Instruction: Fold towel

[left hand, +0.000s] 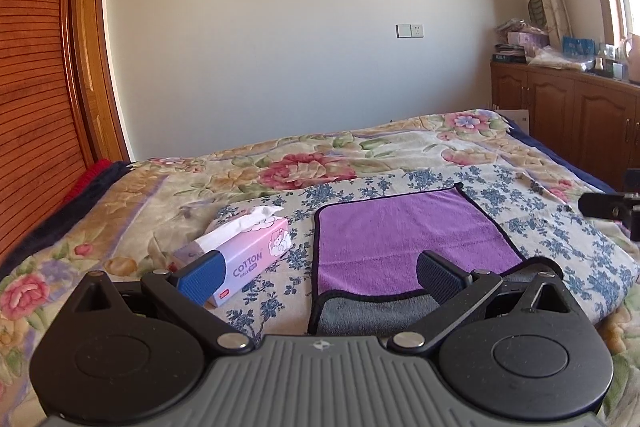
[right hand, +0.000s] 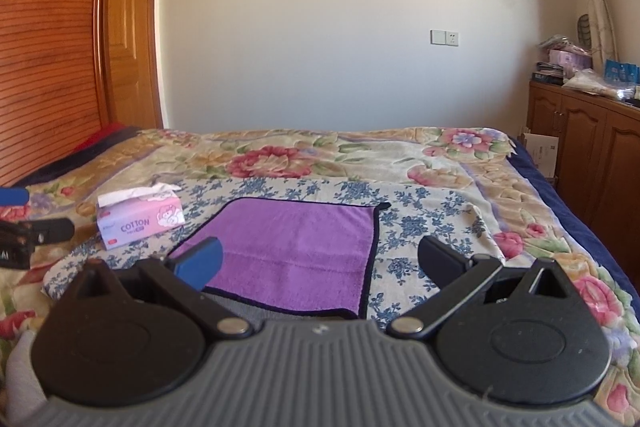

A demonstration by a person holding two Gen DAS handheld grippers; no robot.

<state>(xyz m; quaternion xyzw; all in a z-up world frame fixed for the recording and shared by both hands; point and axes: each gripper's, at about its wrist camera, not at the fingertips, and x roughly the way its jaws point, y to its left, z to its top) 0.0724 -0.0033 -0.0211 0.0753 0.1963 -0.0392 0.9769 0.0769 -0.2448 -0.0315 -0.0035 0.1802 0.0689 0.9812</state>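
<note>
The purple towel lies flat on a blue-flowered cloth at the lower centre of both views, its near edge turned over to show a grey underside. Low in its own frame, the left gripper is spread wide, empty, fingers either side of the towel's near left corner. The right gripper gapes wide too, holding nothing, above the near right edge. A pink tissue box sits left of the towel on the floral bedspread.
</note>
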